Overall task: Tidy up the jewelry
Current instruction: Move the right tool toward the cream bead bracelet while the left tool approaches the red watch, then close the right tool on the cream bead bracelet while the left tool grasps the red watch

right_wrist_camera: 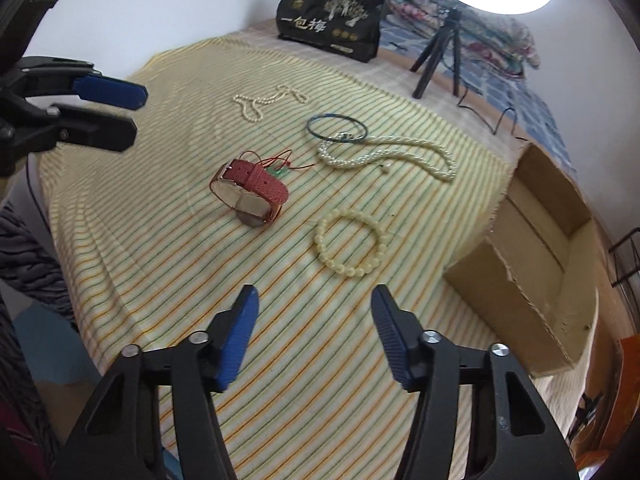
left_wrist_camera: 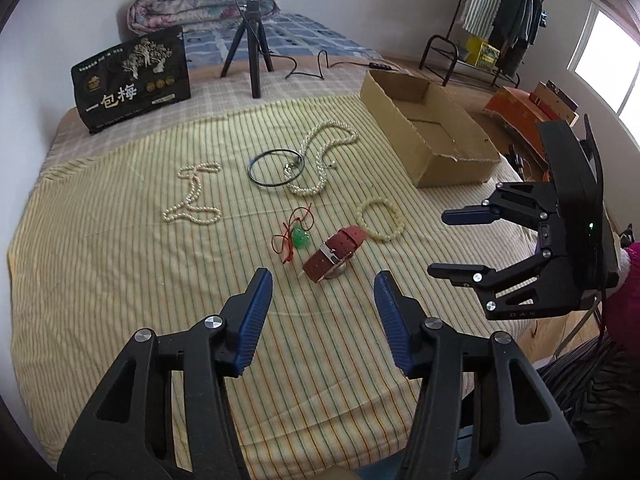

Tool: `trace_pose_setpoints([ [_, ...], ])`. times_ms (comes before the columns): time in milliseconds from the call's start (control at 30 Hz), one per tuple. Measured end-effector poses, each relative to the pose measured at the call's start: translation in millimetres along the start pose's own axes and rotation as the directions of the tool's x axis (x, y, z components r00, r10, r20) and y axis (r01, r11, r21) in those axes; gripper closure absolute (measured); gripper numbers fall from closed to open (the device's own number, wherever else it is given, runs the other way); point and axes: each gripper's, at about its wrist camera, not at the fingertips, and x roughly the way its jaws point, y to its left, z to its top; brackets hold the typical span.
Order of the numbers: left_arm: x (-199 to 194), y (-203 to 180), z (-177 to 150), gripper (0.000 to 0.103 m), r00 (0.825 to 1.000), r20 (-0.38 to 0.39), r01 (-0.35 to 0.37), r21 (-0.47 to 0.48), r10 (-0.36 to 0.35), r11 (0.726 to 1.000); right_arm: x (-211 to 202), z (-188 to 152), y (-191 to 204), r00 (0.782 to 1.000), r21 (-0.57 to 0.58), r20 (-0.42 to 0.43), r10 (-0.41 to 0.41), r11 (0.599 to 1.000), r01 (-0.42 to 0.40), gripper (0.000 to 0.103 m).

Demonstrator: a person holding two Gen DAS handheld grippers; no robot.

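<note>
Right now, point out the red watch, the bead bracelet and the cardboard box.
red watch (right_wrist_camera: 256, 178), right wrist view, on the strap.
bead bracelet (right_wrist_camera: 320, 240), right wrist view, on its left beads.
cardboard box (left_wrist_camera: 396, 120), left wrist view, on its near wall.

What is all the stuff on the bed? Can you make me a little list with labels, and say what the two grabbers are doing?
Surface: striped yellow cloth
Box: open cardboard box, nothing visible inside
Watch: red-strap watch, near the cloth's middle
Bead bracelet: pale bead bracelet, lying flat beside the watch
Pendant: green pendant on red cord
Long necklace: long pearl necklace, overlapping the dark bangle
Short necklace: short pearl necklace, lying apart
Left gripper: fingers open, holding nothing
Right gripper: fingers open, holding nothing
</note>
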Motion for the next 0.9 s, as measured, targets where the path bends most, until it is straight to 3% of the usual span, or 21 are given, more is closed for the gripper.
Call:
trace_pose_setpoints([
  [333,44,-4,11,0.048,0.995,-0.100,0.005,0.053,0.000,0.999,23,8,-10,0.994,-0.013,-0.025,0.105,0.994,-0.106,0.063],
  [900,78,-5,22,0.048,0.990,-0.142,-0.011,0.093,0.024,0.996,56,14,-17,0.993,-0.051,-0.043,0.109,0.993,-0.111,0.073],
])
